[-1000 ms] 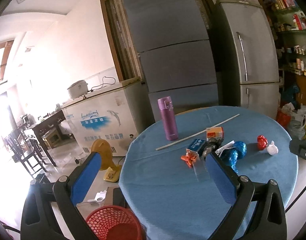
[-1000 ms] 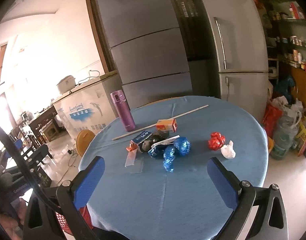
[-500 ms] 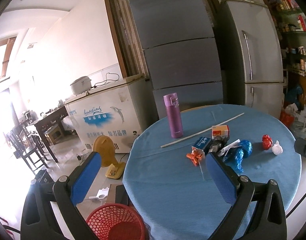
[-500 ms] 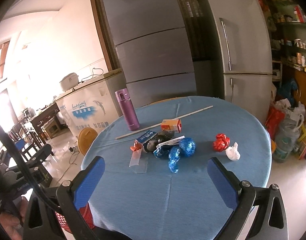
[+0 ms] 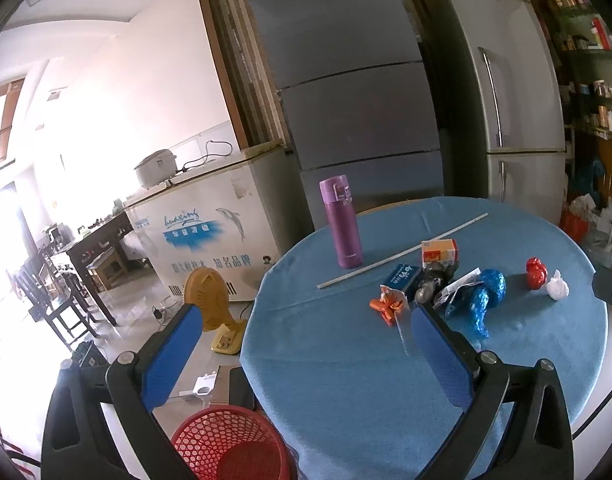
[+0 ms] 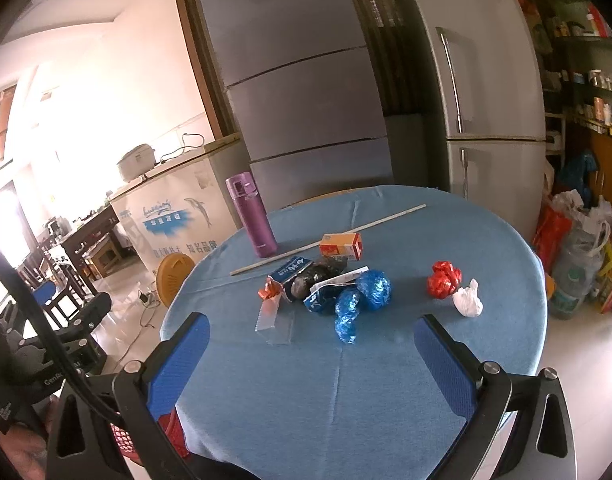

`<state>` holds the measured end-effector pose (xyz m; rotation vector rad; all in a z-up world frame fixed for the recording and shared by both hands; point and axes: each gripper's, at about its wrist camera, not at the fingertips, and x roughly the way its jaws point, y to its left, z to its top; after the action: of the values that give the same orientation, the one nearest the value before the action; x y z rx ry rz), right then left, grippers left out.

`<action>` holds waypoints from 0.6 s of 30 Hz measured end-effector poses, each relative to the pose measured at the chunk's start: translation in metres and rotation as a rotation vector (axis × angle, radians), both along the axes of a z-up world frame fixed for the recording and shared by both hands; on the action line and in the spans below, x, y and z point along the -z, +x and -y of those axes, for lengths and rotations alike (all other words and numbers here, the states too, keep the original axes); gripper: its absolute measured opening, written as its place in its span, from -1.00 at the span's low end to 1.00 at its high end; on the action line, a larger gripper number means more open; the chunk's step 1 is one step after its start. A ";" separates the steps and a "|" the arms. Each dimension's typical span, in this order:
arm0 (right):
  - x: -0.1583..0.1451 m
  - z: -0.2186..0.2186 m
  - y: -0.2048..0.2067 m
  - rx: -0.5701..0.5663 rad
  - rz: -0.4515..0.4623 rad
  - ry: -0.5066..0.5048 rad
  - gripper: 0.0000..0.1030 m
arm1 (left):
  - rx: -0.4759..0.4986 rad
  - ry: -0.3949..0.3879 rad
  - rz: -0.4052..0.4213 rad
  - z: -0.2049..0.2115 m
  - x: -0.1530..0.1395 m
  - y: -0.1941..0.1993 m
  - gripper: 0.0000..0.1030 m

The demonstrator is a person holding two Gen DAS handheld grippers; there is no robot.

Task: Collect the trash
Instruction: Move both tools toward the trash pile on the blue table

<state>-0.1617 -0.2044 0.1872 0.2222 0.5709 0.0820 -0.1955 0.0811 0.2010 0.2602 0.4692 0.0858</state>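
Both grippers, left (image 5: 303, 344) and right (image 6: 312, 350), spread wide, holding nothing. Wrapper trash (image 6: 346, 292) clustered mid round blue-clothed table (image 6: 306, 392); red basket (image 5: 229, 444) on floor at table's edge, fridges (image 5: 346, 92) behind.

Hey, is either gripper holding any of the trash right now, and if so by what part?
Nothing is held. The left gripper and right gripper are both open and empty above the table.

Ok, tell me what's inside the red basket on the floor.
In the left wrist view the red basket looks empty, with only bare mesh showing; the frame edge cuts off its near part.
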 end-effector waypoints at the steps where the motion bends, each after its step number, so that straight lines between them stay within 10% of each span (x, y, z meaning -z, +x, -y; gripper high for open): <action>1: 0.001 0.001 0.001 0.001 -0.002 0.002 1.00 | 0.001 0.005 -0.002 0.002 0.001 0.002 1.00; 18: 0.041 0.078 0.034 0.122 -0.094 0.109 1.00 | 0.114 -0.028 -0.145 0.031 0.036 0.053 1.00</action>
<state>-0.1280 -0.2825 0.1458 0.3680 0.6452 -0.0161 -0.1422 0.0505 0.1655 0.2665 0.5985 -0.0507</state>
